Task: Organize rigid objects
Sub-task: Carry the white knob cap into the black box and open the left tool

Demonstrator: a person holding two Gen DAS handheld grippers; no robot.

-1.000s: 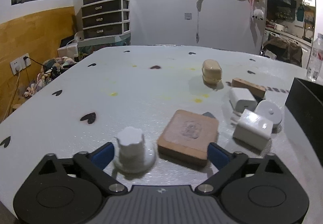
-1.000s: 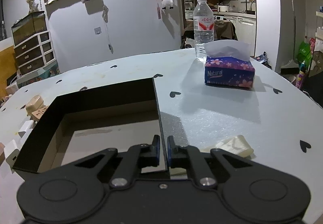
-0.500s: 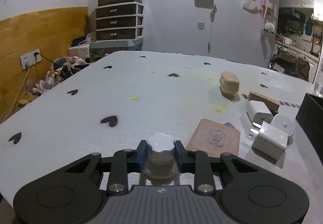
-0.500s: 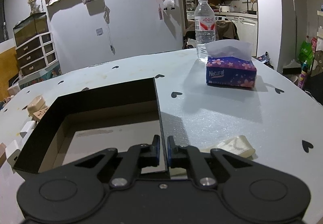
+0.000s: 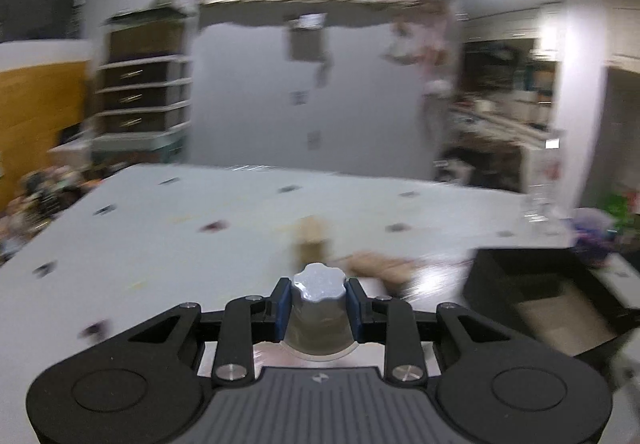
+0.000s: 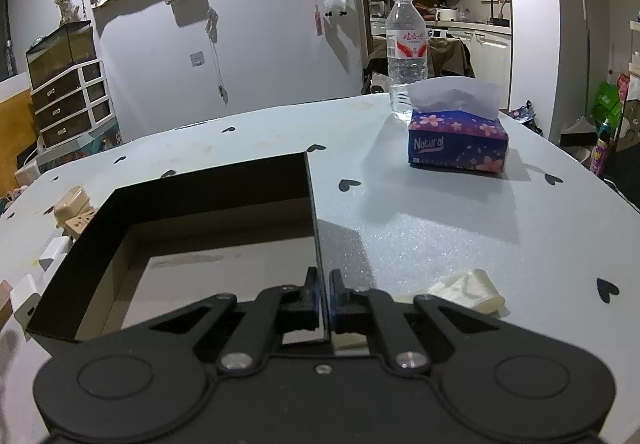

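Note:
My left gripper point(image 5: 319, 303) is shut on a white knob-shaped object point(image 5: 319, 308) with a scalloped top and holds it above the table; this view is motion-blurred. A black open box point(image 5: 532, 284) lies to its right, also in the right wrist view point(image 6: 200, 212). My right gripper point(image 6: 323, 294) is shut on the box's right wall point(image 6: 316, 220). A beige rounded case point(image 6: 72, 202), a wooden block point(image 6: 78, 224) and white adapters point(image 6: 54, 250) lie left of the box; the tan items appear blurred in the left wrist view point(image 5: 312, 234).
A tissue box point(image 6: 458, 138) and a water bottle point(image 6: 406, 52) stand at the far right of the white table point(image 6: 440, 224). A folded cream plastic piece point(image 6: 466, 288) lies right of my right gripper. Drawers point(image 6: 68, 102) stand beyond the table's left edge.
My left gripper closed on the white knob, lifted it and swung right toward the black box. My right gripper stayed shut on the box wall.

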